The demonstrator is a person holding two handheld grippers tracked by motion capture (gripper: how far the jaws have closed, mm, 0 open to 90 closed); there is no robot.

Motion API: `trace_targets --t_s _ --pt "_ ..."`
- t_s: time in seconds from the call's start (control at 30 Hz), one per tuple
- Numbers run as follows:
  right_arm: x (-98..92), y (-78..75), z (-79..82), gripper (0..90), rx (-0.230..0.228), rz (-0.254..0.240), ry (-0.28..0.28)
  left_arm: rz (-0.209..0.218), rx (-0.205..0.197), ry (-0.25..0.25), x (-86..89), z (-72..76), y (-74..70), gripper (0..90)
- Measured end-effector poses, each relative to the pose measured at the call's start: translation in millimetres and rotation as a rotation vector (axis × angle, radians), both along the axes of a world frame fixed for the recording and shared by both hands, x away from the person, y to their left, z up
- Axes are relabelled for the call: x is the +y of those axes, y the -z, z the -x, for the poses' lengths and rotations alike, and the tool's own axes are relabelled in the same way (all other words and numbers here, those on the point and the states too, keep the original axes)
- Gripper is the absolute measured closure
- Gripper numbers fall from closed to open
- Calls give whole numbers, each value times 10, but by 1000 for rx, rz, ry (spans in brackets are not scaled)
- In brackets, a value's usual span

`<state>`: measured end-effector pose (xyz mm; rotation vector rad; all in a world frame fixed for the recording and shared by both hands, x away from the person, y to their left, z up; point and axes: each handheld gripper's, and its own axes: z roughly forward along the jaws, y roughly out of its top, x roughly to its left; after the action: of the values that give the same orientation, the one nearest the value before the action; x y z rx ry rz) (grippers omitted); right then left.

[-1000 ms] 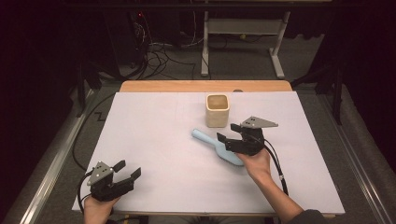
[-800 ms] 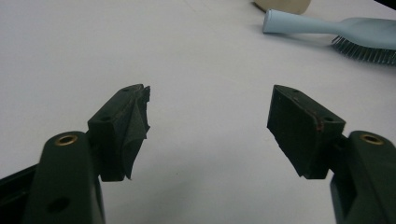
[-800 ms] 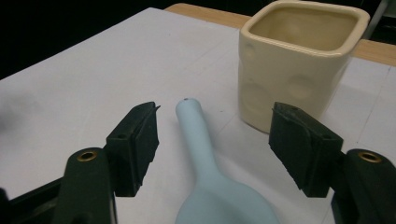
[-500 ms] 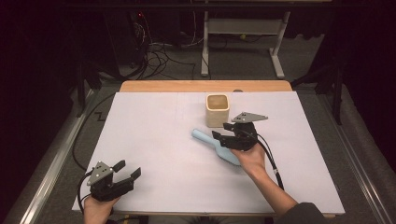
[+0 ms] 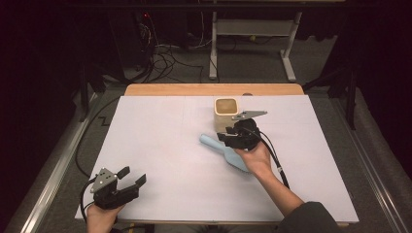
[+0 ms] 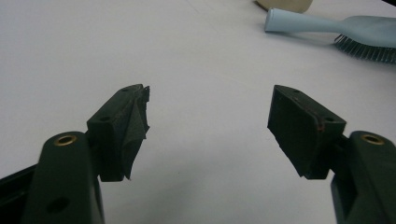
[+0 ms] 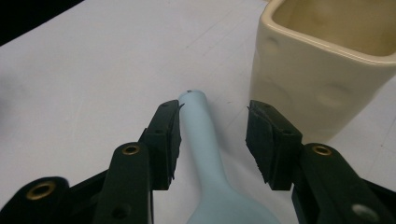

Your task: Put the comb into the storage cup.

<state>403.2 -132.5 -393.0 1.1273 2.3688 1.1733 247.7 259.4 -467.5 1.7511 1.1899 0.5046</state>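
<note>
We have the brush (image 5: 224, 151) lying flat on the white table (image 5: 160, 145), just in front of the cream cup (image 5: 226, 112) and not touching it, as far as the high view lets us judge. Its long axis runs from about 10 o'clock to 4 o'clock in that view: the handle tip points to 10 o'clock and the bristle head lies at the 4 o'clock end, under our right hand (image 5: 255, 158).

The right gripper (image 7: 212, 140) is the one at work. Along its jaws we see the pale blue handle (image 7: 201, 140) running straight away toward 12 o'clock, lying between the pads. The left pad (image 7: 168, 140) sits against the handle or just beside it; the right pad (image 7: 268, 142) stands clearly off, so the jaws have just been closing but do not yet clamp. The handle lies left of centre in the gap, with the cup at 1 o'clock just beyond the right pad, so we judge the close should pull the handle in without nudging the cup.

Our left gripper (image 5: 127, 180) rests at the near left edge, well apart from the brush, jaws released with nothing between them; the brush (image 6: 327, 28) lies at its 1 o'clock.
</note>
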Motion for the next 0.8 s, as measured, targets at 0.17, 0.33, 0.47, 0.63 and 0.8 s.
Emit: trace_targets --t_s 0.17,0.33,0.47,0.63,0.8 --pt "92 -9 -79 619 37 55 -10 7 -5 -13 17 6 -6 294" --pt "158 -23 -189 750 97 105 -13 0 -3 -4 4 2 -2 294" --pt "211 -19 -256 816 133 137 -18 2 -2 -5 6 1 0 294" --pt "292 -3 -312 869 165 168 -25 -2 0 0 0 1 0 294" --pt "391 20 -370 900 177 222 -20 -4 -1 3 -2 -1 1 294"
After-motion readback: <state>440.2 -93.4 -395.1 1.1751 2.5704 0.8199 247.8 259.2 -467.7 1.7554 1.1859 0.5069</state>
